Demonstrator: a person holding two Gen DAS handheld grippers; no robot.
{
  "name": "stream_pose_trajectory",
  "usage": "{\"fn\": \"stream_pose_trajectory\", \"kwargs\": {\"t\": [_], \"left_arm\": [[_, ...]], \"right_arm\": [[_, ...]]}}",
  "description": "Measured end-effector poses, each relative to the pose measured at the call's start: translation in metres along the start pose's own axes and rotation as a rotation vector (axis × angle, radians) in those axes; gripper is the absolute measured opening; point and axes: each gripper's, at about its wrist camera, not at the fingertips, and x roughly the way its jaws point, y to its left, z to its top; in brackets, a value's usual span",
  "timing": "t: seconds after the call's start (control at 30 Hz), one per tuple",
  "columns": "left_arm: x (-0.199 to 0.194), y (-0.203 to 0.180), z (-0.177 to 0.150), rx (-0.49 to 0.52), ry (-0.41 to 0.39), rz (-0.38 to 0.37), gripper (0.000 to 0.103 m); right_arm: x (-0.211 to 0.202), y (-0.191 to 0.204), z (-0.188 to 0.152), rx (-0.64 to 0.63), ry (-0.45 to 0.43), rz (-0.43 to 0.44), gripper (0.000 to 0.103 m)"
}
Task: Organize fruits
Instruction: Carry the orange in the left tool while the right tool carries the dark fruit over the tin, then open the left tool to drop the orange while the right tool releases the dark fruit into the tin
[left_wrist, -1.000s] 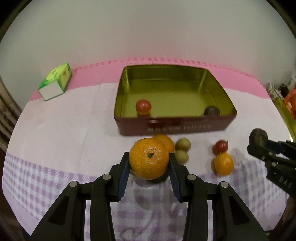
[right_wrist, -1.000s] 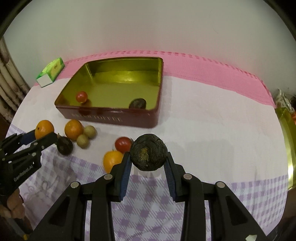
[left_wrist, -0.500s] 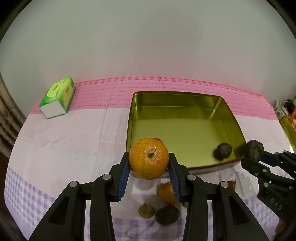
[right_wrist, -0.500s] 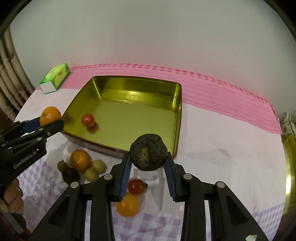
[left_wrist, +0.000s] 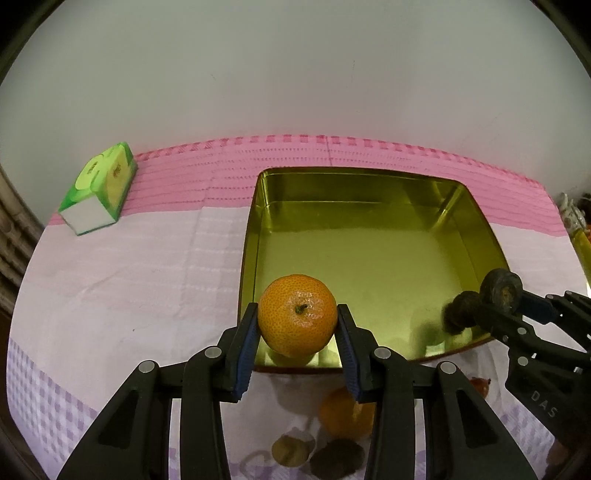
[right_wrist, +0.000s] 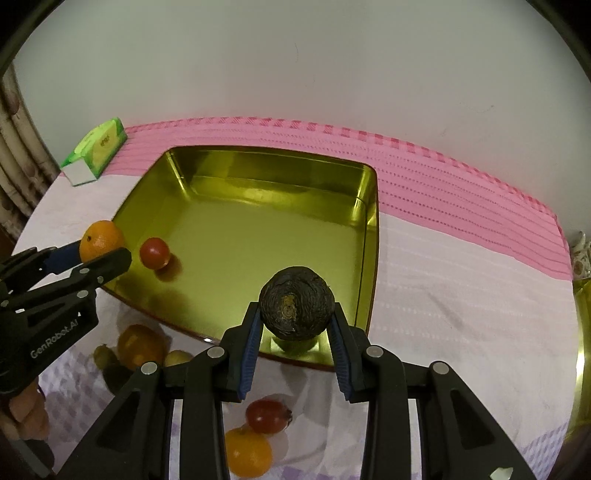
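My left gripper (left_wrist: 297, 334) is shut on an orange mandarin (left_wrist: 297, 320), held over the near left corner of the gold tin (left_wrist: 369, 184). My right gripper (right_wrist: 295, 328) is shut on a dark wrinkled fruit (right_wrist: 296, 308) above the tin's (right_wrist: 266, 155) near right rim. Inside the tin lie a red tomato (right_wrist: 154, 253) and another dark fruit (left_wrist: 458, 317). In the right wrist view the left gripper (right_wrist: 99, 251) shows at the left with its mandarin (right_wrist: 99, 240); in the left wrist view the right gripper (left_wrist: 506, 299) shows at the right with its dark fruit (left_wrist: 500, 290).
Loose fruit lies on the checked cloth in front of the tin: a mandarin (left_wrist: 345, 411), small brown fruits (left_wrist: 290, 450), a red tomato (right_wrist: 266, 415), an orange (right_wrist: 248, 456). A green tissue box (left_wrist: 98, 190) stands at the back left. A wall runs close behind the table.
Both grippers have moved forward over the loose fruit to the tin's near rim, each still holding its fruit. The tin now looks larger and closer in both views.
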Motion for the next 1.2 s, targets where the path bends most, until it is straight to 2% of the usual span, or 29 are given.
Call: {"fn": "stream_pose_trajectory", "kwargs": {"t": [0.43,0.93,1.2], "left_arm": [[0.024,-0.004,0.003,0.012,0.039,0.002,0.041],[0.028,-0.006,-0.002,0.028,0.039,0.011,0.042],[0.028,-0.003,0.0,0.019,0.045,-0.001,0.043]], "right_arm": [[0.016,-0.008,0.002,0.007,0.032,-0.005,0.033],[0.019,-0.005,0.004,0.015,0.039,-0.006,0.034],[0.017,-0.005,0.005,0.017,0.037,0.002,0.04]]}}
